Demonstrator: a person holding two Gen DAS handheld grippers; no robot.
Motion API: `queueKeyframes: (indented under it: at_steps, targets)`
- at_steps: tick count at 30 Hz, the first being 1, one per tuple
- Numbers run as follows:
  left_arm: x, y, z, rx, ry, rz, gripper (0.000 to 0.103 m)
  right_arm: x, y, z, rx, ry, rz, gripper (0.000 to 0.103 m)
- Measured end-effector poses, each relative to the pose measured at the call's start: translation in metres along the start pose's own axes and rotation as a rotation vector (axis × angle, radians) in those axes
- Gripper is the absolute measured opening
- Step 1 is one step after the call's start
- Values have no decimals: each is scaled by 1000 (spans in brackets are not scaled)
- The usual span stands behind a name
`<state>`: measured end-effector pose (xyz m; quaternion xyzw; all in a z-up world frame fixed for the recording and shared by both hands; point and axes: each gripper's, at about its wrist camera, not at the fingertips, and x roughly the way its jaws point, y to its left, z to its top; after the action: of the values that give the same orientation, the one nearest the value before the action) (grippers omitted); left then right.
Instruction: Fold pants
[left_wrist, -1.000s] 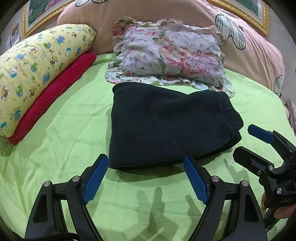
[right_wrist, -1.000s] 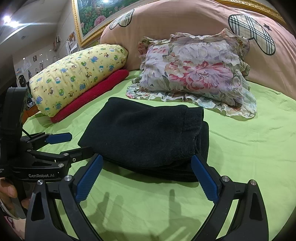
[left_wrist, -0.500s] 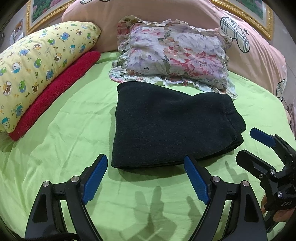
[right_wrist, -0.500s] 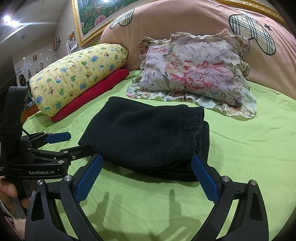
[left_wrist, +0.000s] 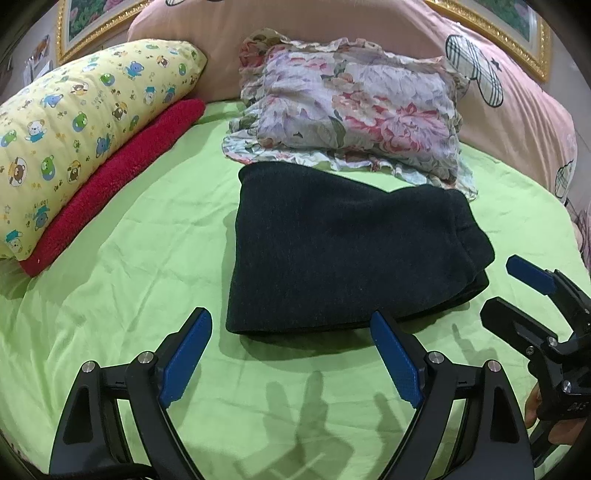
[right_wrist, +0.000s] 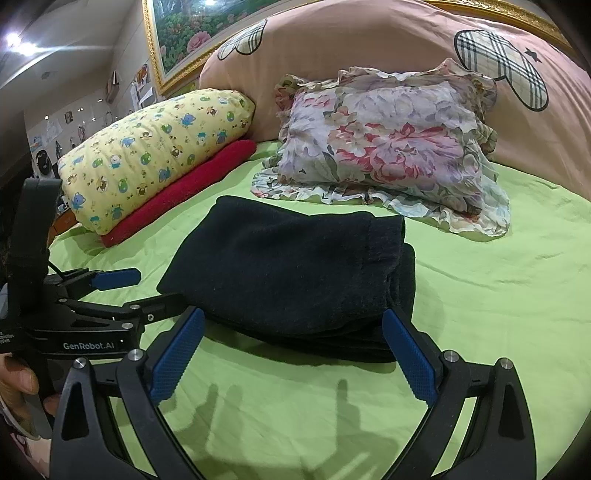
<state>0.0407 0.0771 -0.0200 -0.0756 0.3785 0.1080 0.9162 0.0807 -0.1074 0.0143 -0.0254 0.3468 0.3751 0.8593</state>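
Left wrist view: your left gripper (left_wrist: 290, 354) hangs over the green sheet (left_wrist: 147, 266), jaws opening wide and empty, folded dark pants (left_wrist: 343, 251) just beyond. Floral pillow (left_wrist: 354, 110) lies behind them. Your right gripper (right_wrist: 291, 354) is spread, holding nothing.

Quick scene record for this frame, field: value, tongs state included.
surface: green bedsheet
target: dark pants, folded into a compact stack, lying flat
left tongs: jaws opening, nothing between them, short of the pants' near edge
right tongs: open, empty, at the pants' near edge
behind pants: floral pillow
left side: yellow cartoon-print pillow on a red towel
task status: looks folded
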Motion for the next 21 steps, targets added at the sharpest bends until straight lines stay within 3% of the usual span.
queueKeyframes:
  at_steps: [21]
  targets:
    - [4,-3,16,8,1,1,88,1,-5,10,2,1,-12,97]
